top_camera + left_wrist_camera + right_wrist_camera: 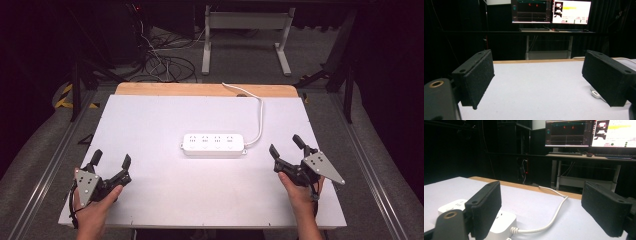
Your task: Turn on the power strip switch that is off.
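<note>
A white power strip (213, 144) with several sockets lies flat in the middle of the white table (150, 120). Its white cable (259, 117) runs from the right end up over the far edge. My left gripper (111, 158) rests at the front left, open, nothing between its jaws. My right gripper (285, 144) sits at the front right, open and empty, just right of the strip's end. In the right gripper view the power strip (499, 221) lies behind the left jaw, with the cable (554, 216) curving away between the jaws. In the left gripper view the strip's corner (596, 93) peeks out under the right jaw.
A wooden board edge (200, 89) runs along the table's far side. Beyond it a desk frame (245, 35) and tangled cables (160, 60) stand on the floor. Monitors (551, 11) glow on a desk in the background. Metal rails (55, 155) flank the table.
</note>
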`<state>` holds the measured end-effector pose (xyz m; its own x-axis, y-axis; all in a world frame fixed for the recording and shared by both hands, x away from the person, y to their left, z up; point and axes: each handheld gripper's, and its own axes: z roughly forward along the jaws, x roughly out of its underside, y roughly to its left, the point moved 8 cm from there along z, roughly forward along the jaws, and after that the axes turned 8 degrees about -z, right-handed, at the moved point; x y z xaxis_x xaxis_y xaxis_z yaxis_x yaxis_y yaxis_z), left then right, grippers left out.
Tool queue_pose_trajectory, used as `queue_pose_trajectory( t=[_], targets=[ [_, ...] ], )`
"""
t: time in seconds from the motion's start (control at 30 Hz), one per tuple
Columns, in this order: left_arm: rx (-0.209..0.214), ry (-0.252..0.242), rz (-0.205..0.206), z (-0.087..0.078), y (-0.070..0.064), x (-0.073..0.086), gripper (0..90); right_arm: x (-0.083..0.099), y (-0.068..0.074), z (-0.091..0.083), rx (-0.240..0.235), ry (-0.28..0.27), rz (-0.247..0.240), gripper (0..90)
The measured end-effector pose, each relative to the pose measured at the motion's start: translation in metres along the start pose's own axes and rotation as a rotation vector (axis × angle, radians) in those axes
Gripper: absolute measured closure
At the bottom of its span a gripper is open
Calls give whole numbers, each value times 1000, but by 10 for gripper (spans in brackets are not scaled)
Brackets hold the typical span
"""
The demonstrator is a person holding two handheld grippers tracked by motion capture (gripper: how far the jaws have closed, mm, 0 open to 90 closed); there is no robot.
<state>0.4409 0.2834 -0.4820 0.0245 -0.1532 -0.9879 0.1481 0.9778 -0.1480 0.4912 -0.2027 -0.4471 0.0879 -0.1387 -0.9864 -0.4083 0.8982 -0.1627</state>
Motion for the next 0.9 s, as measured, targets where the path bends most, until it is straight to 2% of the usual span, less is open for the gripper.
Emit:
queue_pose_trajectory(
  t=[0.9],
  targets=[
    [-5,3,2,2,0,1,88,3,-2,2,10,15,-2,135]
  ],
)
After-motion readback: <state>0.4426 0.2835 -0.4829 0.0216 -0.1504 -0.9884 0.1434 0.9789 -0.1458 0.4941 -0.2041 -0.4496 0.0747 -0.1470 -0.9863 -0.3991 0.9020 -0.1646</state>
